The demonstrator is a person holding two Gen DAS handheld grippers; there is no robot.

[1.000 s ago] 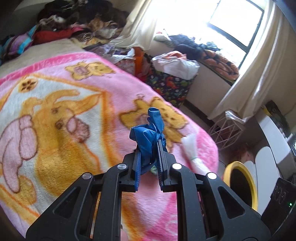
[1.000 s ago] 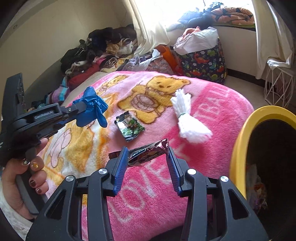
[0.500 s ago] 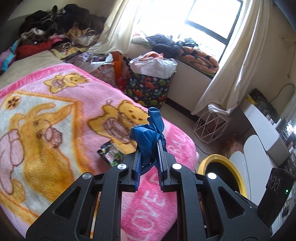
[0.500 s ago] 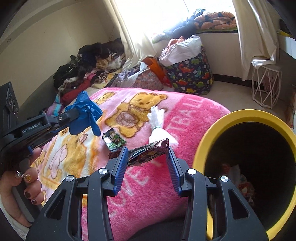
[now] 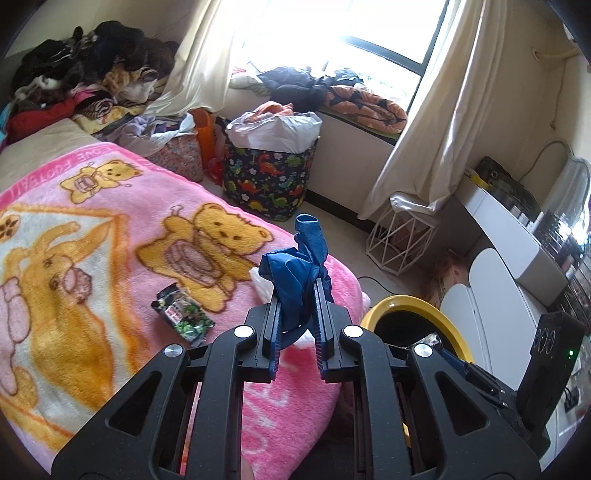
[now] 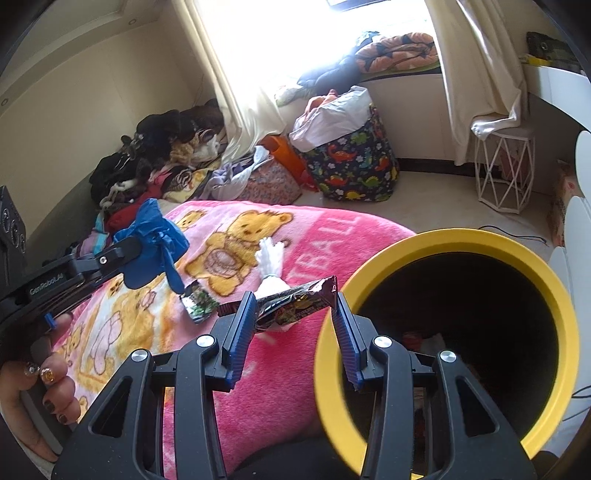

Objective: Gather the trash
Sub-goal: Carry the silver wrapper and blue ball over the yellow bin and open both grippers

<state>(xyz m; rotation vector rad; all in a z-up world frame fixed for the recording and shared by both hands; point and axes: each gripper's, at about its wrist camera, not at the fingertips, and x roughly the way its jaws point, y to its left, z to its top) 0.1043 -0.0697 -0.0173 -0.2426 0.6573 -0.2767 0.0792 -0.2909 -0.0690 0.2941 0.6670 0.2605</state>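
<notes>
The left gripper pinches a blue glove above the pink blanket. The right gripper holds a snack wrapper crosswise beside the yellow bin, at the blanket's edge.

Blown-out window backlight, fisheye-warped dark edges

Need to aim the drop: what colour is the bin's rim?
Yellow; the bin is dark inside. Clearest in the right wrist view.

Crumpled blue glove (held aloft); shiny wrapper beside yellow bin.
</notes>
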